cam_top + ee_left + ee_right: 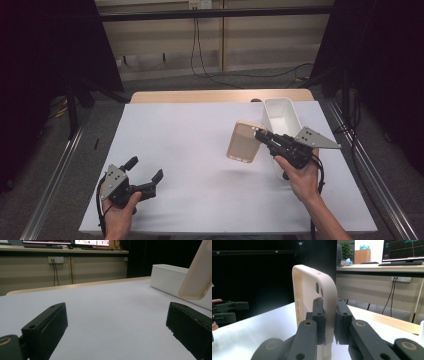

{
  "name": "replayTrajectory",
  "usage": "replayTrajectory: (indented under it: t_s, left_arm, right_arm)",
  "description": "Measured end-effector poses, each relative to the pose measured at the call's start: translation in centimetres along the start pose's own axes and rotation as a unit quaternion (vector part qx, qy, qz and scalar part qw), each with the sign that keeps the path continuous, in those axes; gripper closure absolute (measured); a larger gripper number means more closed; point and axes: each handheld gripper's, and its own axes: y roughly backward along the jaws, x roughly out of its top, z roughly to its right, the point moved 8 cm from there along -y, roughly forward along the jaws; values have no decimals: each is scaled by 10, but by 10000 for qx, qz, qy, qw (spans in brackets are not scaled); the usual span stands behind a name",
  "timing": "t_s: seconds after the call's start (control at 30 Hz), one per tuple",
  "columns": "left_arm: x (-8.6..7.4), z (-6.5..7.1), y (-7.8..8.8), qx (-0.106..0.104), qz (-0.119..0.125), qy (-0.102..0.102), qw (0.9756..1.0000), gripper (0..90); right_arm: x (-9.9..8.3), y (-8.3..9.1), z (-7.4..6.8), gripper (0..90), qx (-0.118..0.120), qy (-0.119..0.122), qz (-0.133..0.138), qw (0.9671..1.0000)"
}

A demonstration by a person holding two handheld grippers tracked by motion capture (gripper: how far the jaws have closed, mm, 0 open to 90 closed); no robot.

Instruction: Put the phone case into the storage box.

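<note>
A beige phone case hangs above the white table, just left of a white rectangular bin. My right gripper is shut on one edge of the phone case, its pads pressing both sides of the wall. The case's open inner side and camera holes face my right gripper view. My left gripper rests low near the table's front left corner, jaws wide apart with nothing between them. From the left gripper view, the phone case and the bin lie at far right.
The wooden table edge runs along the back. Cables hang down the rear wall. Metal rails flank both sides of the table. Bare white surface stretches between the two grippers.
</note>
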Motion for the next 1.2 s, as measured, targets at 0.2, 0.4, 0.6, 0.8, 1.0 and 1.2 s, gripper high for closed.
replayTrajectory:
  t_s: [0.2,0.4,0.6,0.8,1.0,1.2]
  left_arm:
    - [-1,-4,3,71,-6,31,10000,38]
    - [-5,-3,2,155,-77,33,9998,30]
    - [-5,2,3,79,-102,40,9999,31]
    - [-6,-1,3,114,-105,79,9998,41]
    - [-5,1,3,2,-107,70,9999,40]
    - [-6,-2,3,37,-128,40,9999,40]
  right_arm:
    - [10,6,4,816,-24,23,92,10000]
    - [21,9,9,816,-20,43,166,9999]
    - [23,8,15,815,-47,52,122,9999]
    - [28,6,22,815,-49,12,143,9999]
    - [34,5,30,815,-119,64,183,9997]
    - [42,4,36,815,-157,113,199,9996]
